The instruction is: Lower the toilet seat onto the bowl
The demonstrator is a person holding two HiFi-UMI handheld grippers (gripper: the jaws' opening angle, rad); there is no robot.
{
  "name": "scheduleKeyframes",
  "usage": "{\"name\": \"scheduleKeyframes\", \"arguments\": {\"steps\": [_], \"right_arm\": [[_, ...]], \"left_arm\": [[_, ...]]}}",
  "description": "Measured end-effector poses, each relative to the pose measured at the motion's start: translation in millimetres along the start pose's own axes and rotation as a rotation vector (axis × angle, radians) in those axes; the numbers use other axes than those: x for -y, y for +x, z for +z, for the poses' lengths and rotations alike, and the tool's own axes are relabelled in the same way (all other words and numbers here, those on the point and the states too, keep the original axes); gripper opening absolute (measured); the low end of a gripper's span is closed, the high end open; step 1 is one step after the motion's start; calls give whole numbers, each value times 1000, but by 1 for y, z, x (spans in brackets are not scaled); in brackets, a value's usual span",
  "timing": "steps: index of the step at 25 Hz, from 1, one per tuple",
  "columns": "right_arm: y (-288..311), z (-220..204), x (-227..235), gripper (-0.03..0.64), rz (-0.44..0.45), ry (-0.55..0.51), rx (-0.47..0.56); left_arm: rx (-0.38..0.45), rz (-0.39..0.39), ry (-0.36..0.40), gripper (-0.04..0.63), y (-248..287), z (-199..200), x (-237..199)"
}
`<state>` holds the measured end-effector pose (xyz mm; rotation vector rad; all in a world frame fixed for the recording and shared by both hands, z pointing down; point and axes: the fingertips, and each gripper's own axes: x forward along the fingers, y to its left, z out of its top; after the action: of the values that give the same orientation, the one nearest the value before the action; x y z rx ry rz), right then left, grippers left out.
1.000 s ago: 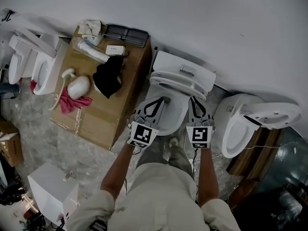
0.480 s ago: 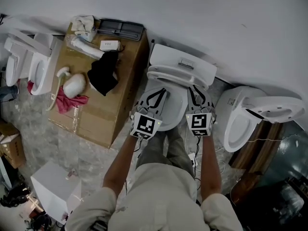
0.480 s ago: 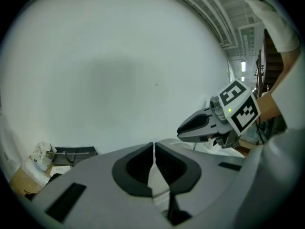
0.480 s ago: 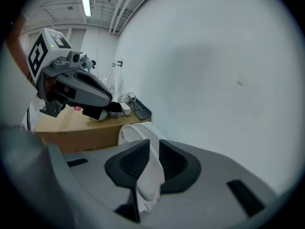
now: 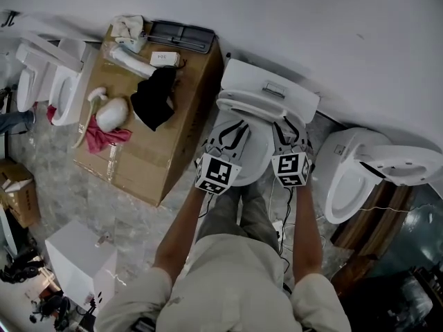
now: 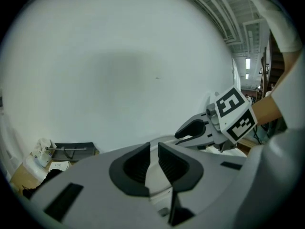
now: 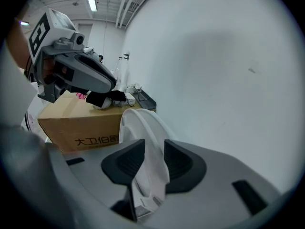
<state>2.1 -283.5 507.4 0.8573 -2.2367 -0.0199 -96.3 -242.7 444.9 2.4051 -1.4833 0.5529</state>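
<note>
The left gripper [image 5: 232, 131] and right gripper [image 5: 287, 131] straddle the white oval plastic toilet seat [image 5: 255, 151]; both jaws are opening, its rim loose between them; apparently a release, since it looks lowered.

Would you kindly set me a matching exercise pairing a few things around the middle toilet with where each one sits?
Things:
1 black cloth
2 pink cloth
3 dark tray
4 cardboard box

Places:
A box top, against the wall
B on the floor beside the middle toilet
C box top, toilet side
D box top, side away from the toilet

Pairs: 1-C, 2-D, 3-A, 4-B
</note>
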Motion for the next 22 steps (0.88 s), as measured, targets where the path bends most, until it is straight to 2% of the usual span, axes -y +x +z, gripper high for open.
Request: {"name": "scheduleKeyframes", "arguments": {"steps": [7, 14, 22], "right_arm": [[10, -13, 2, 143, 45, 1, 14], [8, -16, 1, 115, 78, 10, 67], [-2, -19, -14, 109, 112, 23, 97]], "left_arm": [[-42, 32, 6, 87, 11, -3, 10], [-76, 82, 16, 115, 18, -4, 20], [-125, 117, 30, 138, 19, -24, 25]]}}
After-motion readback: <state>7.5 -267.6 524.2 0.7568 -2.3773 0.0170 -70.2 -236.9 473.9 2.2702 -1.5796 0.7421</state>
